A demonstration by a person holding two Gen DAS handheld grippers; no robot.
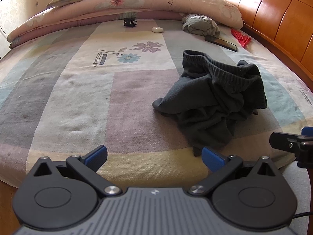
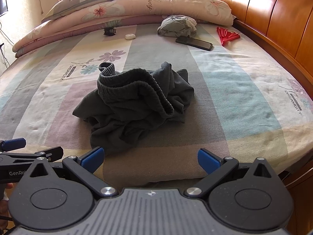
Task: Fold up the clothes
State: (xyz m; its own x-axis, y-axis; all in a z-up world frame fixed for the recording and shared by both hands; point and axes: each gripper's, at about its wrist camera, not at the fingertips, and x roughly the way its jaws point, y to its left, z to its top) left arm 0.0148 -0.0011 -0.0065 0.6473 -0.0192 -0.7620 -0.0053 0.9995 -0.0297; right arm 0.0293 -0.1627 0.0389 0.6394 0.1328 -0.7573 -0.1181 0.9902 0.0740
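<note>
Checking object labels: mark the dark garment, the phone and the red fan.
dark garment (image 2: 137,105), right wrist view, on its crumpled middle.
phone (image 2: 194,43), right wrist view, on its dark screen.
red fan (image 2: 228,35), right wrist view, on its folded ribs.

left gripper (image 1: 154,157) gapes wide near crumpled dark garment (image 1: 213,101) on bed (image 1: 78,90).

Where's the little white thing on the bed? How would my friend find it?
Start at the folded flowery quilt at the far end of the bed. Just in front of it lie a spiky black hair clip and, right beside that, the white case. It is small, smooth and rounded like a pebble, the only white thing there.
</note>
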